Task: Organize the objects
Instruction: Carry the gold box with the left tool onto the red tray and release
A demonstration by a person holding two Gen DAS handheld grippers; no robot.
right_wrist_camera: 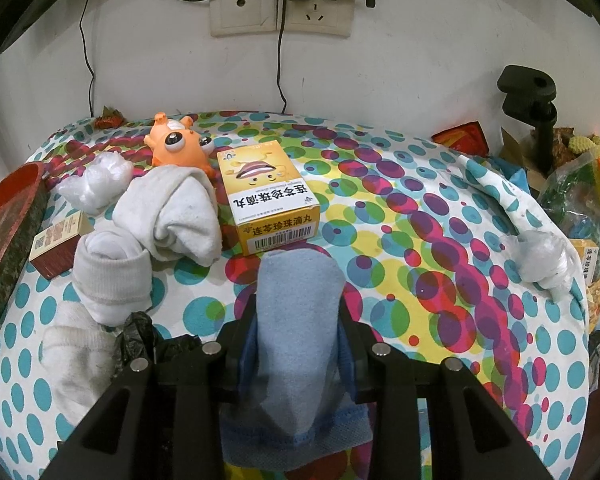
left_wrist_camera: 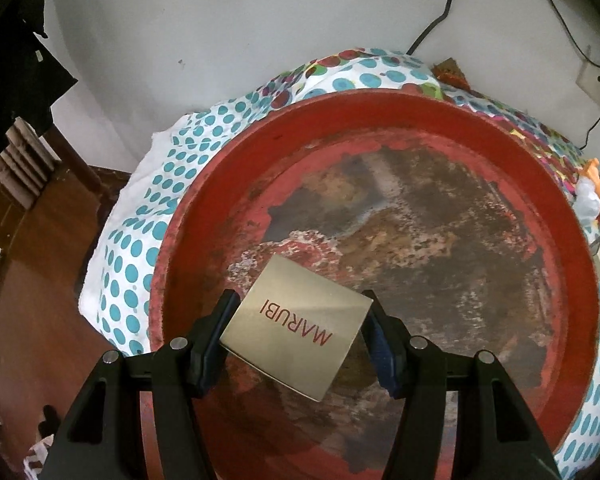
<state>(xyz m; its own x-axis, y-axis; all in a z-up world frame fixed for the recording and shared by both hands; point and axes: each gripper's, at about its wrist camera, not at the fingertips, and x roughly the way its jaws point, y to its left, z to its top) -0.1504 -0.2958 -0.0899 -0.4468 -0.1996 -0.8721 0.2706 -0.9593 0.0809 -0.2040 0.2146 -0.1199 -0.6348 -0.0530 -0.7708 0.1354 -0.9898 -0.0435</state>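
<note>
Gold, stiff and probably light, the MARUBI box [left_wrist_camera: 296,328] sits pinched at its side edges by the left gripper [left_wrist_camera: 298,334] above the worn red tray [left_wrist_camera: 220,160], while the right gripper [right_wrist_camera: 300,320] squeezes a soft blue sock [right_wrist_camera: 300,320].

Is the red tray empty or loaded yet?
Empty. Red tray shows only its bare, worn floor; the gold MARUBI box sits gripped between the left gripper fingers above it, not yet set down.

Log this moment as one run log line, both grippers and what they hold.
left gripper: shut on gold MARUBI box, over red tray | right gripper: shut on blue sock, above dotted cloth
</note>
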